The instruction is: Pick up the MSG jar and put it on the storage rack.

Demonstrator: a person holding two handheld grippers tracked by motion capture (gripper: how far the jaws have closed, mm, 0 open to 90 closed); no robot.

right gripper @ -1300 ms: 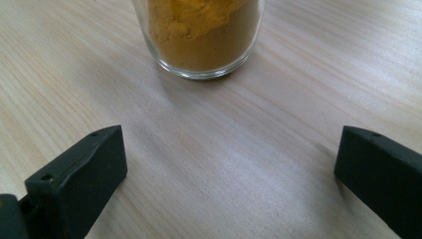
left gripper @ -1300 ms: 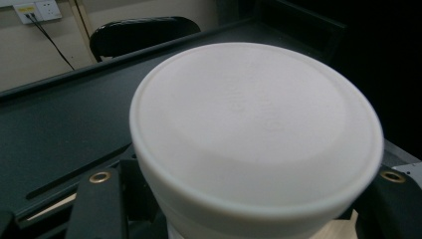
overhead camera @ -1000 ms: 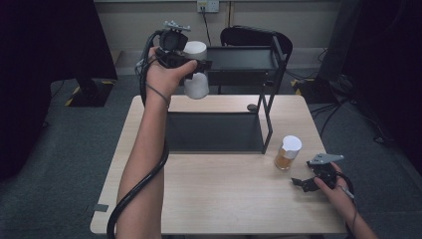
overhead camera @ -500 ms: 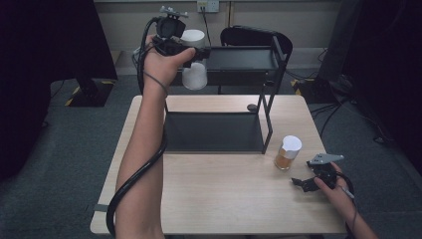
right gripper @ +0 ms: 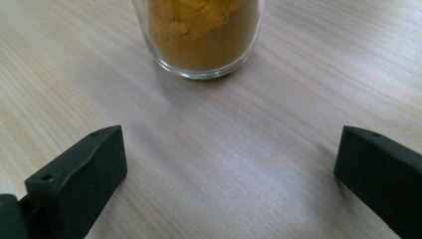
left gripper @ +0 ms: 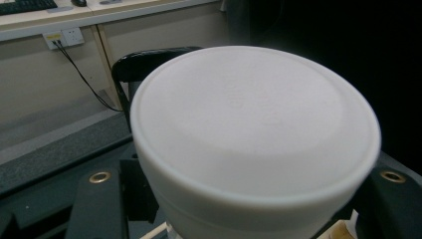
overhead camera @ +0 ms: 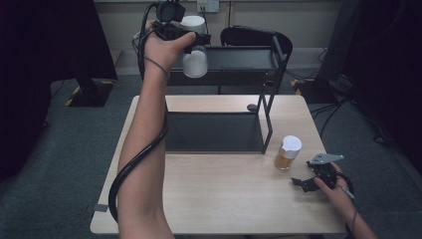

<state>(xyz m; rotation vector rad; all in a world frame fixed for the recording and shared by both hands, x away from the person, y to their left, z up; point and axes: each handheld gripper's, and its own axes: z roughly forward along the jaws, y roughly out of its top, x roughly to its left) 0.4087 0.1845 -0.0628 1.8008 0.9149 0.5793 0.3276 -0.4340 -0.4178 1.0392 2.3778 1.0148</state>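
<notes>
My left gripper (overhead camera: pixel 195 45) is held high over the left end of the black shelf's top tier (overhead camera: pixel 239 59), shut on a white-lidded jar (overhead camera: pixel 195 62) with a pale, frosted-looking body. In the left gripper view the jar's white lid (left gripper: pixel 254 129) looms close, with a black jaw on either side of it. A second jar (overhead camera: pixel 287 153), glass with orange powder and a white lid, stands on the table to the right of the shelf. My right gripper (overhead camera: pixel 301 185) rests low on the table just in front of it, open; the orange jar (right gripper: pixel 199 35) stands beyond its spread jaws.
The black two-tier shelf has a lower tray (overhead camera: pixel 214 132) on the wooden table (overhead camera: pixel 224 199) and slim posts (overhead camera: pixel 268 109) at its right end. A small dark thing (overhead camera: pixel 252 107) lies behind the tray. A black chair (overhead camera: pixel 254 36) stands beyond the table.
The left hand has lifted the white-lidded jar higher and a little farther back over the shelf's top tier. The right gripper has stayed where it was.
</notes>
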